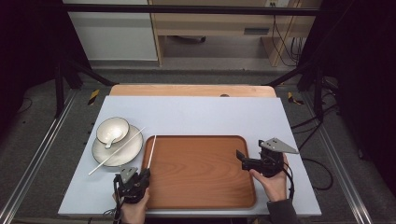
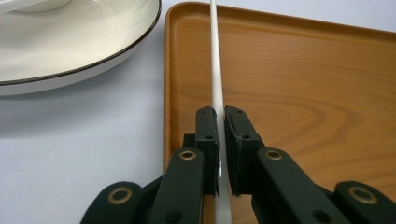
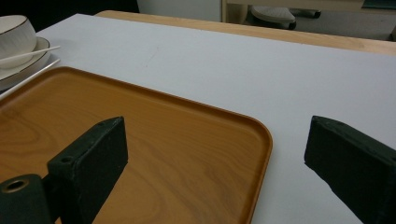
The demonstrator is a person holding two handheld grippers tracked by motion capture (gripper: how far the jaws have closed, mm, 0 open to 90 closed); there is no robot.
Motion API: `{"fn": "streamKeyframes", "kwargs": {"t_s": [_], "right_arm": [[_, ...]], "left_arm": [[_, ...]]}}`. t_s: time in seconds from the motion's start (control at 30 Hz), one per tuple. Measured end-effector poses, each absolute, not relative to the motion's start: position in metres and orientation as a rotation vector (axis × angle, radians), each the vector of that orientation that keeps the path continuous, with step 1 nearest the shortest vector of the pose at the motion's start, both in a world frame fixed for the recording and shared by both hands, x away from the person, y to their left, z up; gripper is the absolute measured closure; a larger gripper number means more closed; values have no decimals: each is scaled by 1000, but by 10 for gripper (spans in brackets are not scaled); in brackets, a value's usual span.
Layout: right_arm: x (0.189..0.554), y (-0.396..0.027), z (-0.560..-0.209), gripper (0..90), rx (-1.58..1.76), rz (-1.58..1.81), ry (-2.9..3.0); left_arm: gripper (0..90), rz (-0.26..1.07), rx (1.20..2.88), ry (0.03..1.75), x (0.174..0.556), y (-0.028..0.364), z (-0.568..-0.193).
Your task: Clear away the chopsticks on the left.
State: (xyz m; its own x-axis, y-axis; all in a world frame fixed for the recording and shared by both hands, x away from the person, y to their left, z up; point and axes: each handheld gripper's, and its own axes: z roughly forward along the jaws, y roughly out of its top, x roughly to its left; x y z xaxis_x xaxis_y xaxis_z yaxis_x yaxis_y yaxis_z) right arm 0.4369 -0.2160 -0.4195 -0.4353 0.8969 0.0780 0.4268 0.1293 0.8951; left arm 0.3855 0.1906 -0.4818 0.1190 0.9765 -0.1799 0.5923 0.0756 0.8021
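My left gripper (image 1: 145,173) is shut on the near end of a white chopstick (image 1: 151,151), which runs along the left rim of the brown wooden tray (image 1: 201,186). In the left gripper view the jaws (image 2: 221,116) pinch the chopstick (image 2: 215,70) just over the tray's left edge (image 2: 303,93). A second white chopstick (image 1: 116,151) lies slanted across the white plate (image 1: 130,149). My right gripper (image 1: 243,159) is open at the tray's right edge. In the right gripper view its jaws (image 3: 217,140) straddle the tray's far right corner (image 3: 140,140) and hold nothing.
A white bowl (image 1: 112,129) with a white spoon (image 1: 114,136) in it stands on the plate, left of the tray. The bowl (image 3: 14,35) and plate (image 3: 28,65) also show at far left in the right gripper view. Bare table (image 1: 210,116) lies behind the tray.
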Motion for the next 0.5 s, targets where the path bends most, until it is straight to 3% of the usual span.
{"fn": "streamKeyframes", "kwargs": {"t_s": [0.5], "right_arm": [[437,-216,-420,63,1277,1267,1926]], "left_arm": [[838,617,1682,1603,392,187,-483]]}}
